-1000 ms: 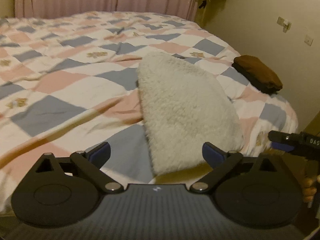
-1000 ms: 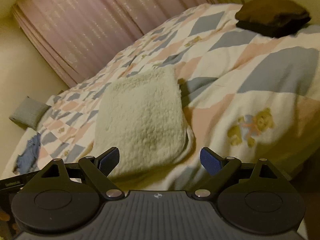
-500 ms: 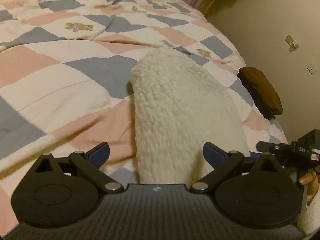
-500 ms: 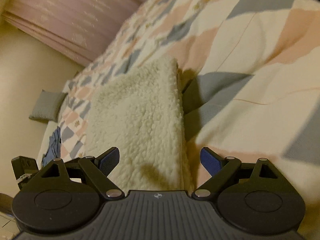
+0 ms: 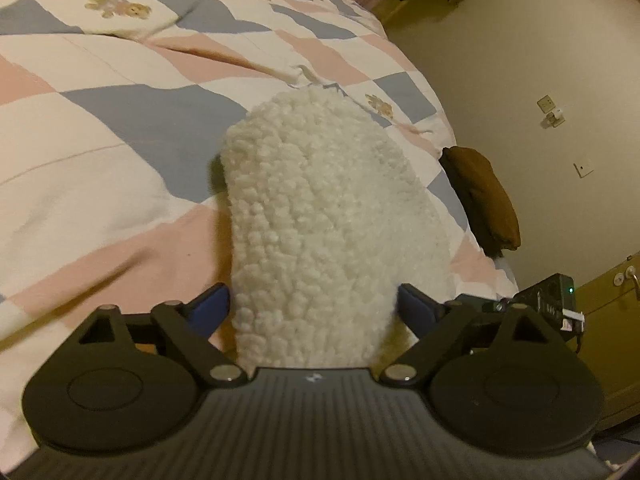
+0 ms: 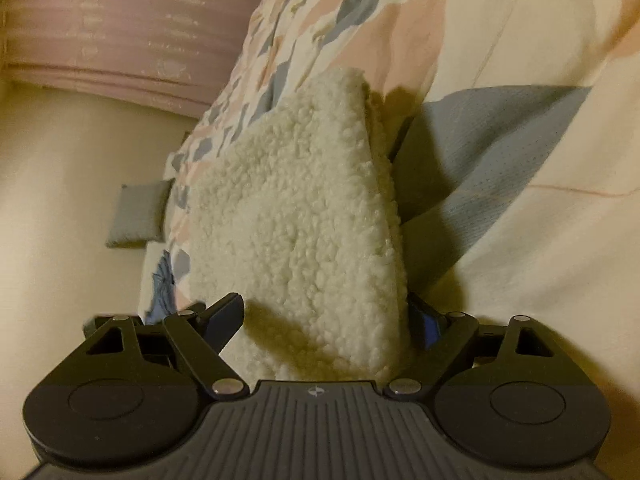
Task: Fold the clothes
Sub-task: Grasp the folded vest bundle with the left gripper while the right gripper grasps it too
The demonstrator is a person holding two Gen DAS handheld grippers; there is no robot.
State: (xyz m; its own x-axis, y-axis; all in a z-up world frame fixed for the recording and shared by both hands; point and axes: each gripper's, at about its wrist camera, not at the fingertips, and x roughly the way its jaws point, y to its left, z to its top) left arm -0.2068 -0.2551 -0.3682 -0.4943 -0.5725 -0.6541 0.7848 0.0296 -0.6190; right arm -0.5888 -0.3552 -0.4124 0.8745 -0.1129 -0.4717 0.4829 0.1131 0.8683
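A folded cream fleece garment lies on the checked bed quilt. My left gripper is open, with the near edge of the fleece between its blue-padded fingers. My right gripper is open too, and the fleece fills the gap between its fingers at the garment's other near corner. Its right finger is partly hidden behind the fleece edge. The right gripper's body shows at the right edge of the left wrist view.
A folded brown garment lies near the bed's far right edge. A grey pillow and a blue cloth lie at the bed's far end. Pink curtains hang behind. A wall with sockets stands right of the bed.
Both grippers have moved forward and down onto the fleece, so its near edge now sits between each pair of open fingers. The fleece has not visibly moved.
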